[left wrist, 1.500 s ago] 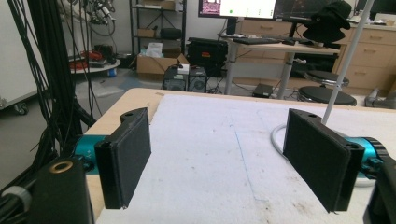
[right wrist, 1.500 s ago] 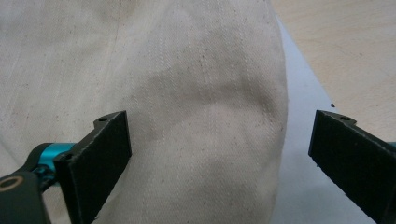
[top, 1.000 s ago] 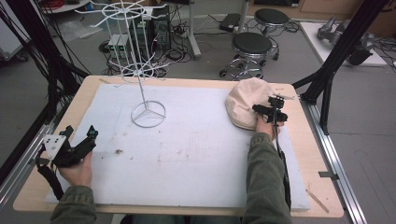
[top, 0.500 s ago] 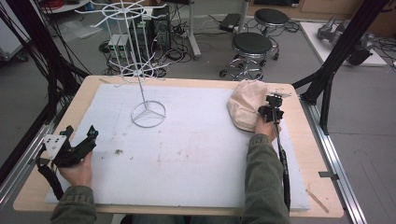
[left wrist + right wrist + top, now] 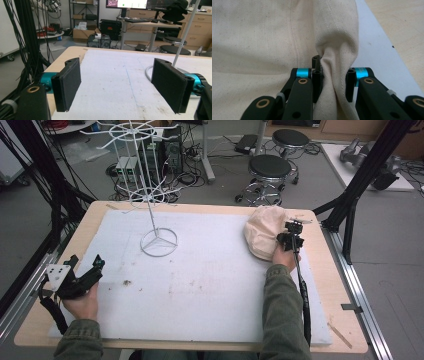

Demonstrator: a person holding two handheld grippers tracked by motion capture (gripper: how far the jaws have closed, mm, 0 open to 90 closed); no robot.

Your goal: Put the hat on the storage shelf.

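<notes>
Wooden table topped with a white foam mat, lightly speckled with dirt near the left of centre. Grey floor all round, black frame posts at both sides, two round black stools beyond the far edge, tangles of cable and boxes of gear behind. Desks, drawers and screens further back in the left gripper view.

Standing on the mat, far left of centre: a white wire rack on a ring base (nothing hanging from its arms). No bowls, bins or trays on the table.

Cream cloth hat lying at the far right of the mat, near the table's edge. Right gripper at its near right side, jaws having just closed, now pinching a raised fold of the hat's cloth between them.

Left gripper held at the near left corner, well apart from the hat, jaws spread wide with only bare mat between them.
</notes>
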